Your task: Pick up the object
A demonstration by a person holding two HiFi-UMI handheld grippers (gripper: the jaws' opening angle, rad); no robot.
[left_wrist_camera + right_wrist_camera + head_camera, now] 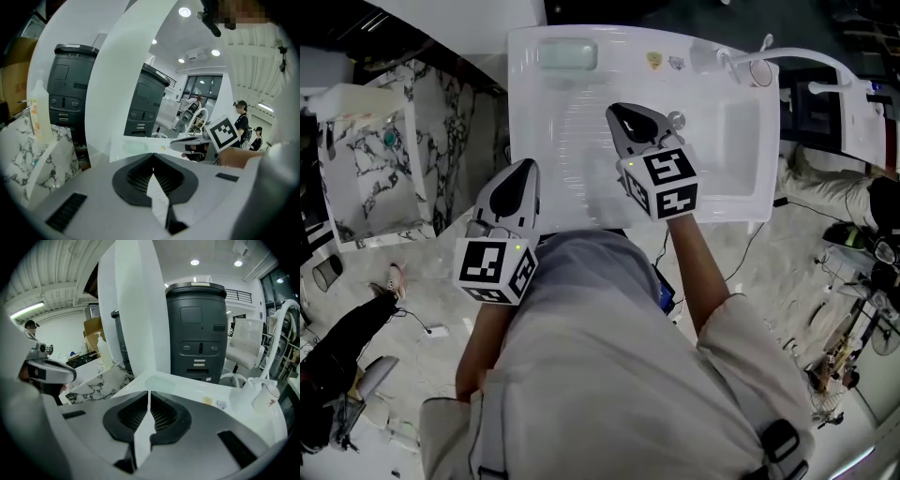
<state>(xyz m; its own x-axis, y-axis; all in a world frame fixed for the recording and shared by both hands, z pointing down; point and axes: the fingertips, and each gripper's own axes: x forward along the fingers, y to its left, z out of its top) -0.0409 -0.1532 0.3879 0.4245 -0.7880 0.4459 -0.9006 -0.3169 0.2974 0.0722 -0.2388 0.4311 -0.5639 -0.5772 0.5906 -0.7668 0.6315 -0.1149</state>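
A white sink unit (546, 141) lies below me. A pale green bar (567, 54) rests on its far left corner; it also shows as a pale green bar (159, 382) ahead of the right jaws and a faint green bar (131, 147) in the left gripper view. My right gripper (628, 117) hovers over the ribbed drainboard, shut and empty, its jaws (149, 397) meeting at the tip. My left gripper (523, 178) hangs at the sink's near left edge, also shut with nothing in it (153, 161).
A white cup (759, 70) and a curved faucet (811, 58) stand at the sink's far right, beside the basin (736, 141). A marbled white box (370, 159) stands left of the sink. Dark grey bins (197, 329) rise behind it. Cables and clutter lie on the floor at right.
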